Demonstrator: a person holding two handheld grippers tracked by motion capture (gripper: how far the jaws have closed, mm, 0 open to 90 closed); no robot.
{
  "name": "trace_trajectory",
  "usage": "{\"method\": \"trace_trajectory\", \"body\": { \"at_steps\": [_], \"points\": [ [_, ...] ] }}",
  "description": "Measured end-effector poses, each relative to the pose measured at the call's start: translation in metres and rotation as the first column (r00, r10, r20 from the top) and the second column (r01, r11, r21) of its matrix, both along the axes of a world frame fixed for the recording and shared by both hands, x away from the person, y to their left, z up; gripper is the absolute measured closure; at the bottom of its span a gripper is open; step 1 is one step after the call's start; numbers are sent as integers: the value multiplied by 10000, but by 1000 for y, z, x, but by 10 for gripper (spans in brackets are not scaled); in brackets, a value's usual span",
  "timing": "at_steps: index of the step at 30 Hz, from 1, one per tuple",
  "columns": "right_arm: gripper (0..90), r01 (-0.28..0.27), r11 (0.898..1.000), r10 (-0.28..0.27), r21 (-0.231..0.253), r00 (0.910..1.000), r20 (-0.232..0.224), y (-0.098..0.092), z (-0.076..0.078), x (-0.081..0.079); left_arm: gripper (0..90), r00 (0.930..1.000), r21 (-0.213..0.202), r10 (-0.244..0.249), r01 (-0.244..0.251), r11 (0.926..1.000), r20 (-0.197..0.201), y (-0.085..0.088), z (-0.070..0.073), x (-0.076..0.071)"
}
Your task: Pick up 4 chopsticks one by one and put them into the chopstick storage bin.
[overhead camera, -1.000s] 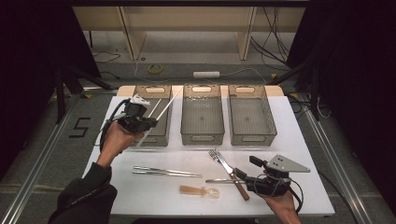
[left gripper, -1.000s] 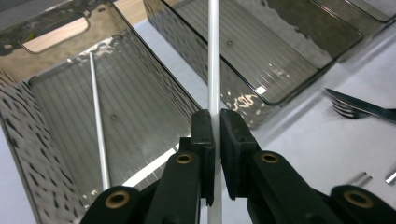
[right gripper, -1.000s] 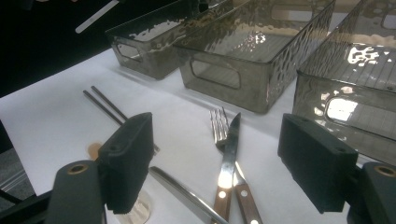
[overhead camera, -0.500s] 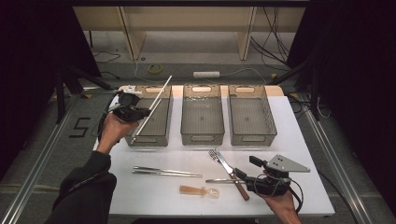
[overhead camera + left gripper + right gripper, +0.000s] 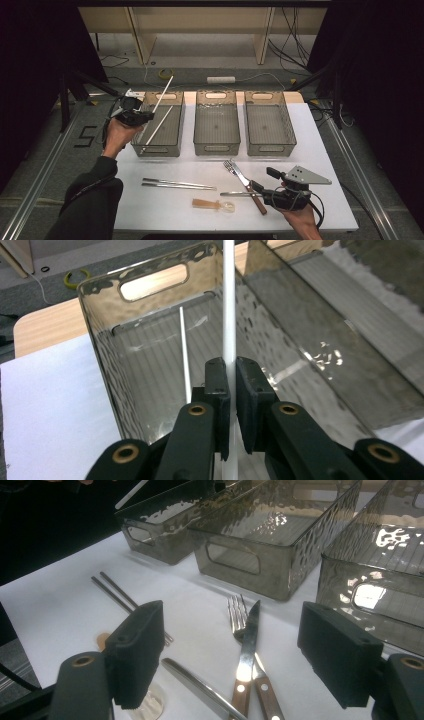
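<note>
Your left gripper (image 5: 229,385) pinches white chopstick (image 5: 229,300), tilted over left bin (image 5: 176,131); 1 more chopstick (image 5: 185,352) lies inside. Your right gripper (image 5: 235,655) spread above knife (image 5: 246,662), fork (image 5: 235,611).

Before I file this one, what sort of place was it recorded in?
Most likely a lab or test workstation, not a kitchen. A white table stands on a grey floor with loose cables behind it, a "5" is marked on the floor, and cutlery lies before three clear bins as a sorting set-up.

Bright overhead light on the white table (image 5: 200,205), dark surroundings, glare on bins (image 5: 280,520).
</note>
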State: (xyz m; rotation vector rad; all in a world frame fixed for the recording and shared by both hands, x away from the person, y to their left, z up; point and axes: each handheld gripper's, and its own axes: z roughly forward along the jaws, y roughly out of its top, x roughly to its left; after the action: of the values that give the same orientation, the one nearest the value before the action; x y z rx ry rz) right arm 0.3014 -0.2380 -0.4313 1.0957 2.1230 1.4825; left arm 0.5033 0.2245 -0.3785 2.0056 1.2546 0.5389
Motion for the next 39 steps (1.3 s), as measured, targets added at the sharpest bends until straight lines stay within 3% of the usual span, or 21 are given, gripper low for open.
{"method": "trace_trajectory", "body": {
  "at_steps": [14,34,37,39],
  "points": [
    [279,-25,10000,25,0,10000,-2,1,0,0,840,9992,-119,395,-396,9991,-106,10,-23,4],
    [280,-23,10000,23,34,10000,-30,1,0,-1,833,9955,153,772,-765,9970,-542,13,-44,10],
    [280,-15,10000,16,29,10000,-31,1,0,0,819,9938,183,722,-709,9973,-847,10,-45,11],
    [280,-22,10000,22,25,10000,-8,1,0,0,742,9931,149,865,-856,9962,-789,11,-45,11]
  ]
}}
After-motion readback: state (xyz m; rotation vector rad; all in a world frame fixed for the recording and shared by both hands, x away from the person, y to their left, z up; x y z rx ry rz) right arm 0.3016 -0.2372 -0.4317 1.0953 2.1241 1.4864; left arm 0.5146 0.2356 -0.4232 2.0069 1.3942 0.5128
